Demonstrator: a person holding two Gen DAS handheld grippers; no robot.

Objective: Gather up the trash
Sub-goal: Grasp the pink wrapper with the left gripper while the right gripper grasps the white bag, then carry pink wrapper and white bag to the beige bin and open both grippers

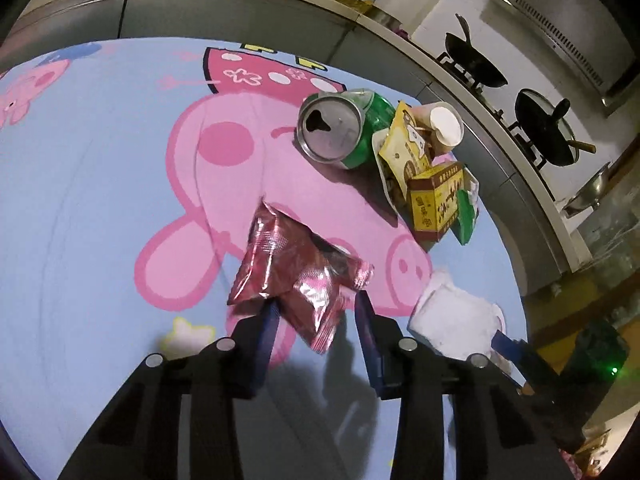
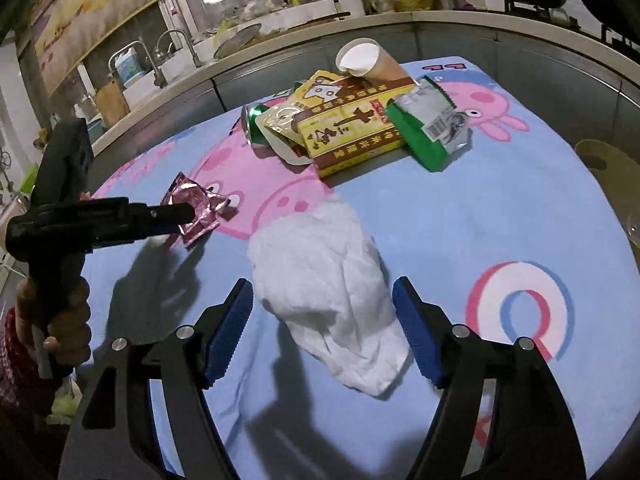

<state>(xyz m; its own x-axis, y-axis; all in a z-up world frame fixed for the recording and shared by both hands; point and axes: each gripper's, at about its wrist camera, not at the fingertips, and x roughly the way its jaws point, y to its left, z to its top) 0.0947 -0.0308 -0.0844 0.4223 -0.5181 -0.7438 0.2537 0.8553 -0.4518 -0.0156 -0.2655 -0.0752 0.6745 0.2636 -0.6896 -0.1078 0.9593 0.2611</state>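
Observation:
A crumpled red foil wrapper (image 1: 296, 276) lies on the blue cartoon tablecloth (image 1: 100, 200). My left gripper (image 1: 316, 308) is open with the wrapper's near end between its fingers; it shows in the right wrist view (image 2: 192, 212) at the wrapper (image 2: 198, 208). A white crumpled tissue (image 2: 332, 292) lies between the open fingers of my right gripper (image 2: 324, 328); it also shows in the left wrist view (image 1: 456, 320). A pile of trash sits further back: green can (image 1: 340, 128), yellow pouch (image 1: 404, 144), yellow box (image 2: 352, 132), green packet (image 2: 428, 124), paper cup (image 2: 368, 62).
A kitchen counter (image 2: 280, 60) curves behind the table, with a sink, bottles and a stove with black pans (image 1: 476, 64). The tablecloth's right edge (image 2: 600, 184) drops off near a wooden stool.

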